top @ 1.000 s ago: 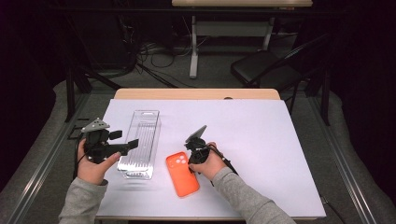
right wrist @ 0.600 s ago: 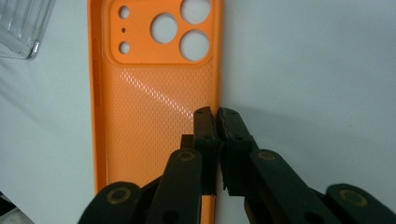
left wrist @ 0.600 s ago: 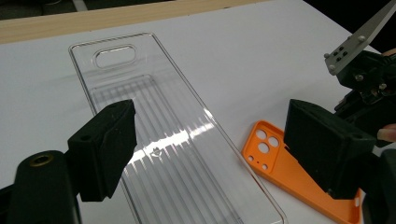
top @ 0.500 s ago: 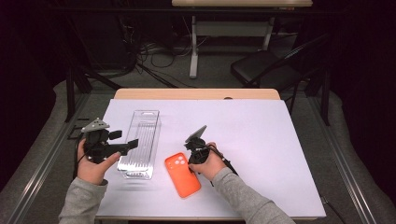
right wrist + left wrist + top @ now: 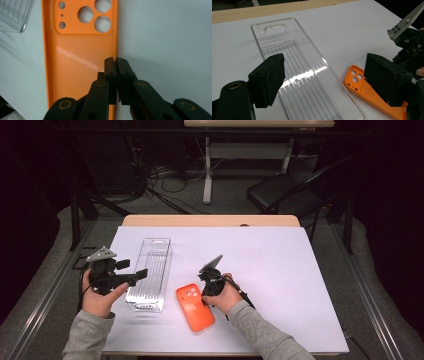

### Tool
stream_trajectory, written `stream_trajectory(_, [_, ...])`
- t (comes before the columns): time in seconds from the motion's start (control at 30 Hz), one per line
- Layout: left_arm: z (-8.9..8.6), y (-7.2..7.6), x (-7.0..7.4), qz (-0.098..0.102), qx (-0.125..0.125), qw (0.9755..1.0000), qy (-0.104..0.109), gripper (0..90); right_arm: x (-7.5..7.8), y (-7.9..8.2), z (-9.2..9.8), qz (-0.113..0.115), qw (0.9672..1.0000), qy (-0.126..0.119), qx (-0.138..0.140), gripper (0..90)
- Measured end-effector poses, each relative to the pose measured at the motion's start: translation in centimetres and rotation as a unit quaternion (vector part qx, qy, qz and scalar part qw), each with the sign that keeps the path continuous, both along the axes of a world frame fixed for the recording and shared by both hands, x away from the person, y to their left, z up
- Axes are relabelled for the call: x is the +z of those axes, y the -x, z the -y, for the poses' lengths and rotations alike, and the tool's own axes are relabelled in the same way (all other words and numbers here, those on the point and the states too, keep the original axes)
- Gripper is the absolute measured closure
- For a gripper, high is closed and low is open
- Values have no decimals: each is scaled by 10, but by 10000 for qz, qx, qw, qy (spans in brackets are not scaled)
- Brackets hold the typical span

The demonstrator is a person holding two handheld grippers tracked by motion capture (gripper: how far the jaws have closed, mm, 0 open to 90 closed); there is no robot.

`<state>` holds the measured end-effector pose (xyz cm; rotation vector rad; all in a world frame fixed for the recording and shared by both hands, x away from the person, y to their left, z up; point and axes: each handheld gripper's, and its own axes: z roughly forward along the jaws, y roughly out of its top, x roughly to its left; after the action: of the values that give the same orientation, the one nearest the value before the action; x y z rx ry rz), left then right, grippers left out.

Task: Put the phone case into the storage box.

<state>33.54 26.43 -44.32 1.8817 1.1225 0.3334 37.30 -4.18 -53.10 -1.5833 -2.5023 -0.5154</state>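
Note:
An orange phone case (image 5: 195,312) lies inside-up on the white table, near the front. My right gripper (image 5: 207,290) points down at its right long edge. In the right gripper view the jaws (image 5: 116,61) are pinched on that side rim of the orange case (image 5: 80,62), one jaw inside and one outside. A clear ribbed plastic tray (image 5: 150,270) lies left of the case. My left gripper (image 5: 141,274) hovers over the tray's left side. In the left gripper view it (image 5: 325,65) stands open above the tray (image 5: 294,50) with nothing between the jaws.
The white sheet (image 5: 300,270) covers the table, with a wooden strip (image 5: 210,220) at the far edge. A black chair (image 5: 285,195), a desk frame (image 5: 207,170) and cables stand on the floor beyond. The tray's corner (image 5: 12,15) lies close to the case.

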Motion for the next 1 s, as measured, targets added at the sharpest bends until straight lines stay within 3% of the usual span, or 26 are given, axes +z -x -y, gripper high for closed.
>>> stream_trajectory(0.5, [0,0,0,14,1,10000,-8,176,11,10,8,354,9990,-263,-65,875])
stream_trajectory(0.77, [0,1,-1,12,9,10000,-12,176,20,15,16,658,9969,-436,-39,875])
stream_trajectory(0.97, [0,1,-1,14,16,10000,-13,176,23,18,23,971,9922,-754,-217,875])
stream_trajectory(1.0, [0,1,-1,21,20,10000,-8,176,25,18,24,948,9927,-726,-193,875])
